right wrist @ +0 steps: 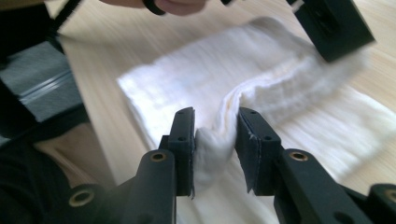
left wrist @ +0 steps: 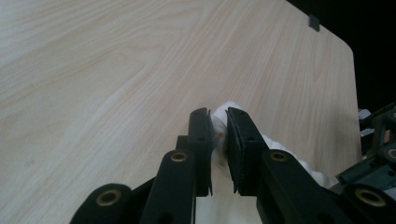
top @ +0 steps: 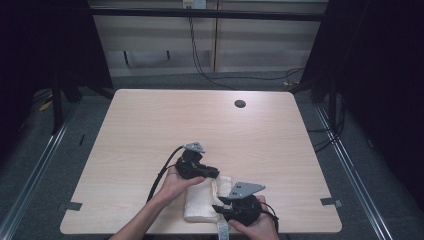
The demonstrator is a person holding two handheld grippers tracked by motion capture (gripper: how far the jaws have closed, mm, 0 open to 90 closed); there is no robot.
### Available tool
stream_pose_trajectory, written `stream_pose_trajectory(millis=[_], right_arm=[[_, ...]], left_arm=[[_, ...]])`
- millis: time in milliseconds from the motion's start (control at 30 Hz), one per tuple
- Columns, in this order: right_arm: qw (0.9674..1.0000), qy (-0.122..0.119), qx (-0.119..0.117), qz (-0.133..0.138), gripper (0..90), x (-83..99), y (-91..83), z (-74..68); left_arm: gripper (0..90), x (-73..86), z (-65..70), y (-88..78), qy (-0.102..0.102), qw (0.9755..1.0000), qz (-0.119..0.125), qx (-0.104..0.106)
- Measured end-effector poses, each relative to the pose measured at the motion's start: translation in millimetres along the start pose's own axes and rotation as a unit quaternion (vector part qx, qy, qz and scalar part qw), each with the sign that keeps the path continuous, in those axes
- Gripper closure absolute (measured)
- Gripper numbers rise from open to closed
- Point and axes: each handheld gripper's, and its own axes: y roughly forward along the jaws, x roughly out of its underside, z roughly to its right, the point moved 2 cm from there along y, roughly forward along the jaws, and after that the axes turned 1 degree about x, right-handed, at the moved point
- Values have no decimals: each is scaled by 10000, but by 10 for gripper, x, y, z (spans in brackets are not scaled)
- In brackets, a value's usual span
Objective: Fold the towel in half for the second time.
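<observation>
two grippers: both work one white cloth [top: 202, 202] at the near edge of the table [top: 150, 125], a hand behind each.
left hand [top: 176, 184]: enters from the near edge, left of centre, and carries its tool over the far left corner of the cloth.
left gripper [top: 216, 173]: black, a grey three-cornered plate on top and a dark cable trailing back toward the near edge. in the left gripper view [left wrist: 218, 140] the jaws stand narrow, a thin slit between them, a corner of white fabric poking up in that slit; whether the pads press it cannot be told.
cloth: folded into a thick oblong, lying flat on the wood just inside the near edge, right of centre. in the right gripper view [right wrist: 289, 84] a raised crease runs across its top toward the other tool.
right gripper [top: 217, 207]: black, grey plate on top, at the cloth's near right corner. in the right gripper view [right wrist: 215, 140] the jaws stand a little apart with a bunched fold of fabric between them; it touches the left pad, and a gap shows at the right pad.
right hand [top: 255, 222]: at the near edge, right of the cloth, wrapped round the tool.
table: pale wood, a dark round hole [top: 240, 104] near the far right corner.
</observation>
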Motion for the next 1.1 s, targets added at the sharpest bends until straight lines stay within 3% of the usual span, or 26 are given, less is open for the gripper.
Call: stream_pose_trajectory(millis=[200,400,433,500,667,833,967,1100], right_arm=[[9997,87,165,-124,626,120,-64,86],[9997,63,234,-73,613,118,-141,107],[9998,72,176,-93,653,143,-174,107],[9998,77,104,-120,654,181,-202,94],[9995,134,265,77,642,175,-304,113],[9986,308,362,232,606,99,-366,280],[9979,416,389,296,595,46,-411,404],[9961,540,607,333,575,24,-406,549]], left_arm=[[708,-73,17,135,-17,9999,102,118],[545,-71,36,113,-25,9997,239,6],[534,-75,52,64,-11,9995,306,-24],[507,-75,67,10,7,9993,354,-73],[470,-53,94,-133,134,9988,355,-306],[494,-2,99,-323,221,9973,326,-618],[463,78,102,-515,271,9965,350,-704],[439,167,75,-724,166,9939,455,-987]])
